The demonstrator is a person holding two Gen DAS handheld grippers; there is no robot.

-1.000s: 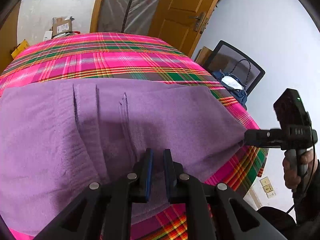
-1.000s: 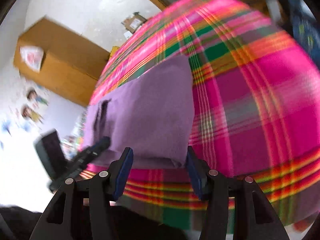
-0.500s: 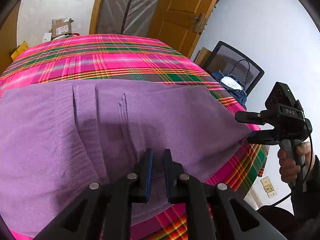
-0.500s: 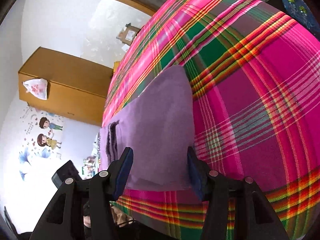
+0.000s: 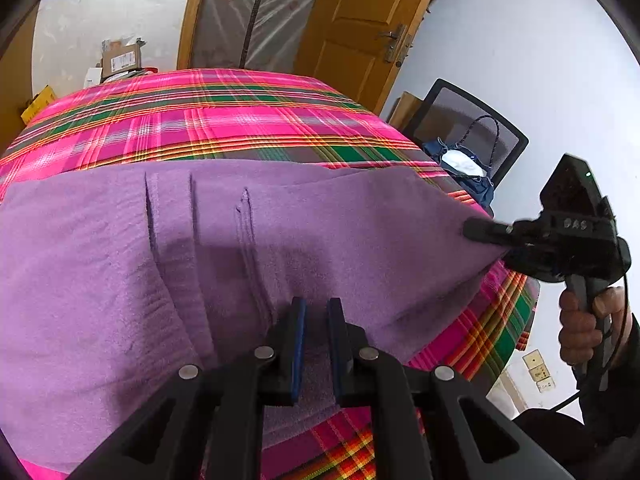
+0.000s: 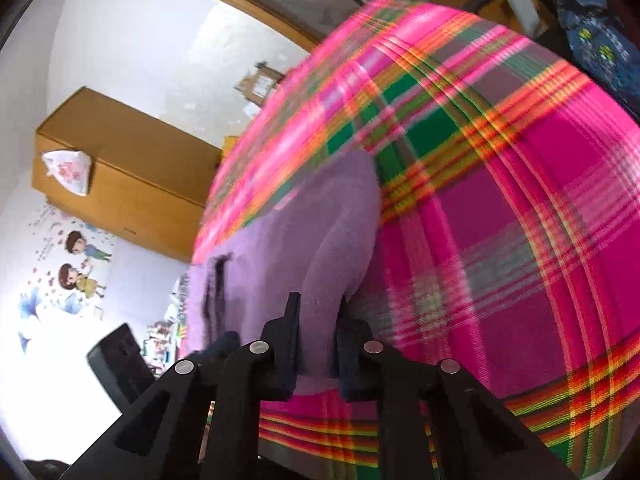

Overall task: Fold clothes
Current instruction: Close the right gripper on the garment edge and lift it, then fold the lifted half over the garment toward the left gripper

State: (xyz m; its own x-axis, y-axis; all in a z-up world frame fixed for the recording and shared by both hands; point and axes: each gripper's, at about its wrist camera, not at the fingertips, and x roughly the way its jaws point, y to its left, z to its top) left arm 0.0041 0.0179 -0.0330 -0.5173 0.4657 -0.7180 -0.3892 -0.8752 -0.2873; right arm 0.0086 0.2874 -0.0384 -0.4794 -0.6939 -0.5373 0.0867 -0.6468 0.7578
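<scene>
A purple fleece garment (image 5: 280, 248) lies spread across a table under a pink plaid cloth (image 5: 224, 120). My left gripper (image 5: 317, 312) is shut on the garment's near edge, with purple fabric pinched between its blue pads. In the left wrist view my right gripper (image 5: 486, 240) grips the garment's right corner at the table's right edge, held by a person's hand (image 5: 582, 328). The right wrist view shows that gripper (image 6: 318, 308) shut on the purple garment (image 6: 304, 248), the corner bunched between its fingers.
A black mesh chair (image 5: 476, 136) with a blue bag (image 5: 464, 168) stands right of the table. A wooden door (image 5: 360, 32) is behind, a cardboard box (image 5: 120, 58) at the far left, a wooden cabinet (image 6: 120, 172) by the wall.
My right gripper has gone from open around the garment's corner to shut on it, pulling the corner up into a bunch. My left gripper has stayed shut on the near edge.
</scene>
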